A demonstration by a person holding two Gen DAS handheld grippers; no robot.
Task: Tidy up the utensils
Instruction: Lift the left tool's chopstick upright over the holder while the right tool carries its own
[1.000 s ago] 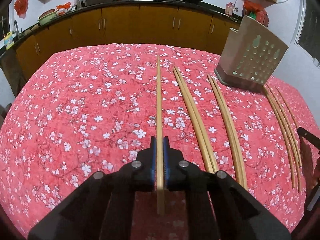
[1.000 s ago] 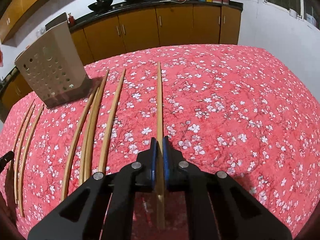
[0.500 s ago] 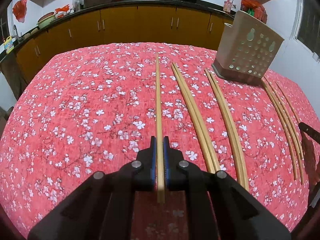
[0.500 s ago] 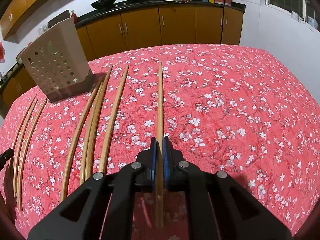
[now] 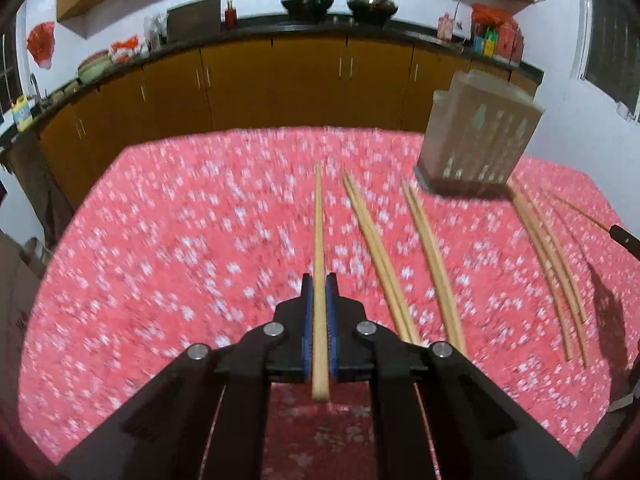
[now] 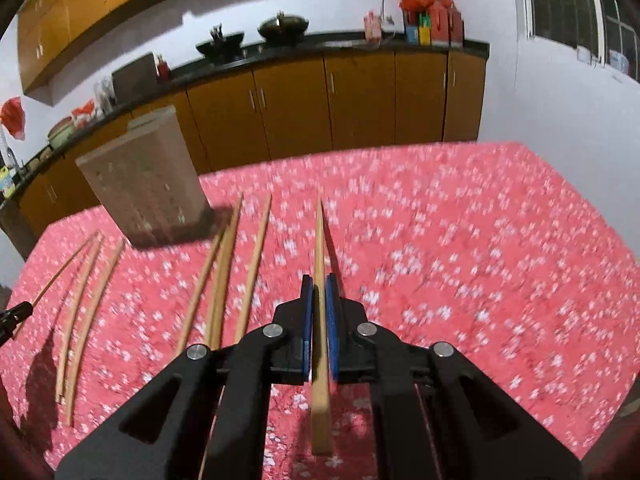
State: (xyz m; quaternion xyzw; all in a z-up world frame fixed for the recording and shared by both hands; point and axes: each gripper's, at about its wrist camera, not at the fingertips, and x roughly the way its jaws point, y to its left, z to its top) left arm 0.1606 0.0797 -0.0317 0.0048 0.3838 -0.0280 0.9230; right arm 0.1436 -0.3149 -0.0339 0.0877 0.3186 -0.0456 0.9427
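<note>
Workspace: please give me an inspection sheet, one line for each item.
Surface: table under a red floral cloth.
Job's things: perforated utensil holder standing at the far side; loose chopsticks lying on the cloth.
Clutter: nothing seen on the table.
Grippers: left gripper shut on a chopstick; right gripper shut on another chopstick.
Cables: nothing seen on the table.
Surroundings: kitchen counter with woks, brown cabinets.

One perforated holder (image 5: pixel 478 146). Two chopsticks held, one per gripper (image 5: pixel 319 240) (image 6: pixel 320 280). Loose chopsticks: about four left of the holder (image 5: pixel 400 256), about three right of it (image 5: pixel 548 256); blurred.
</note>
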